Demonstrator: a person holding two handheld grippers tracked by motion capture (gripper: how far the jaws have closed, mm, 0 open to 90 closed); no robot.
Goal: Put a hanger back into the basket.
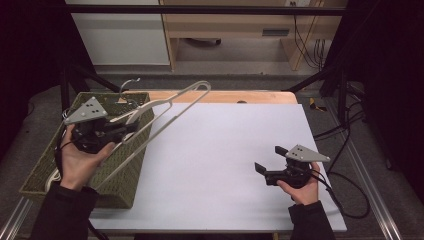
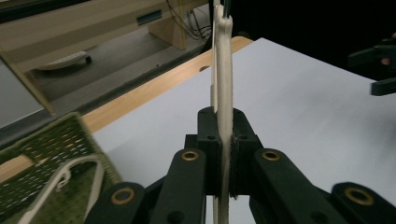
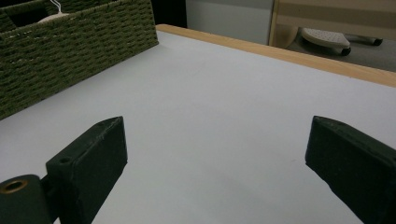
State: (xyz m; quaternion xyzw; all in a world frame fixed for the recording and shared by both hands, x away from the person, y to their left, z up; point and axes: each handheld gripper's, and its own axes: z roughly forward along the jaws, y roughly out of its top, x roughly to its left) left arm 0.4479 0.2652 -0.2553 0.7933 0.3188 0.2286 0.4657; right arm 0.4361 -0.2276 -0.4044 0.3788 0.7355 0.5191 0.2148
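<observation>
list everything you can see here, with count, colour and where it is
hanger: one, cream, clamped in the left gripper, lifted over the basket's right edge and the mat
second hanger: one, cream, lying inside the basket
basket: one, green woven, left end of the table
mat: one, white, covering most of the table
table: one, light wood, edge showing beyond the mat
left gripper: one, black, shut on the hanger, above the basket
right gripper: one, black, open with nothing between its jaws, low over the mat's right side
</observation>
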